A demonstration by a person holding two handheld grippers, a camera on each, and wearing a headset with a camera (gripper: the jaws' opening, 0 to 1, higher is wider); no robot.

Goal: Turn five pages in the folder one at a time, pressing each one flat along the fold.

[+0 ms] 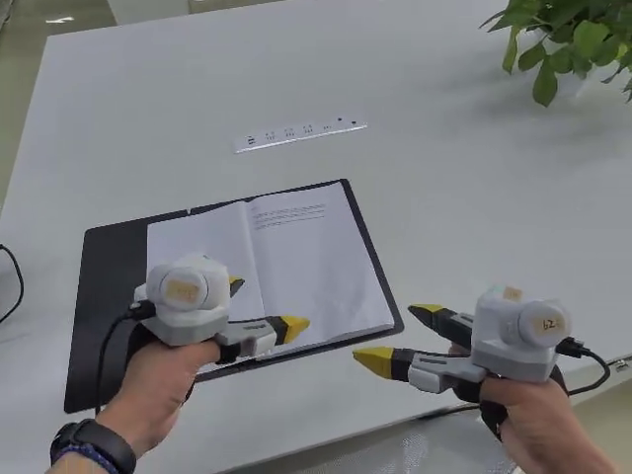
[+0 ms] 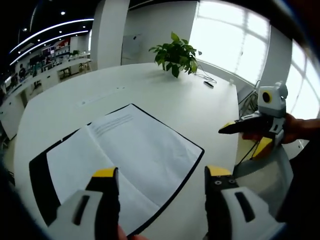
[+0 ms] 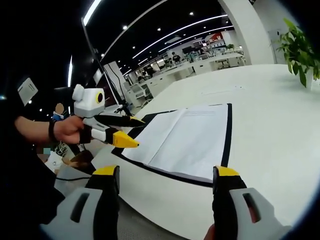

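I have the folder (image 1: 109, 286) lying open on the white table (image 1: 444, 148), black cover down, with a white left-hand page (image 1: 202, 247) and a right-hand page (image 1: 316, 267) either side of the fold (image 1: 255, 257); a few lines of print sit at the top of the right page. Both pages look flat, with no sheet lifted or curled that I can see.

My left gripper (image 1: 267, 304) hovers over the lower part of the folder near the fold, jaws spread and holding nothing; whether it touches the paper I cannot tell. My right gripper (image 1: 395, 334) hangs just off the folder's near right corner, above the table edge, jaws likewise apart and empty.

How many of the five pages are done I cannot read from this; the right side looks like the thicker stack, so I judge most of the turning lies ahead. No page is in hand, so I take this as a pause between turns; the next lift and press are not yet begun.

A socket strip (image 1: 299, 131) and a potted plant (image 1: 563, 44) sit well beyond the folder.
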